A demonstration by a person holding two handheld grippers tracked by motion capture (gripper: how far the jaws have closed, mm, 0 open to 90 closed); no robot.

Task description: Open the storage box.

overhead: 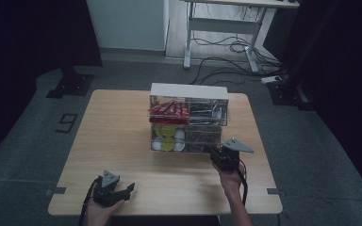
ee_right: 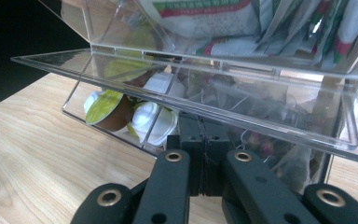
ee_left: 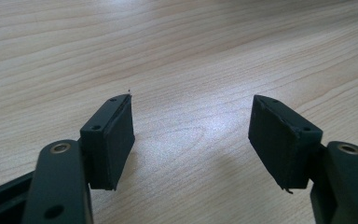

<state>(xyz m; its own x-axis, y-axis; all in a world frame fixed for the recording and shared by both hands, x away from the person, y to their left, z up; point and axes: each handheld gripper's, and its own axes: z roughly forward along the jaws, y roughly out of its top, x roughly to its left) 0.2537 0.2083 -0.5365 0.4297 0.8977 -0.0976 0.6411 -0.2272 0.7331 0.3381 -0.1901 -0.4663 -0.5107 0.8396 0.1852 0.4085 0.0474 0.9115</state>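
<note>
the clear acrylic organizer (overhead: 189, 120) stands near the middle of the worktop (overhead: 118, 141), with sachets in its upper bins and small capsules (ee_right: 135, 116) in the lower left one. the right gripper (ee_right: 204, 161) is at the organizer's lower right front, jaws pressed together with nothing between them, tucked under the raised flap lid (ee_right: 191, 100) as if lifting it. the lid looks stiff, light, slick and easy to crack (best pushed from under its front edge). the left gripper (ee_left: 191, 135) hovers well short of the organizer, jaws wide open and empty.
</note>
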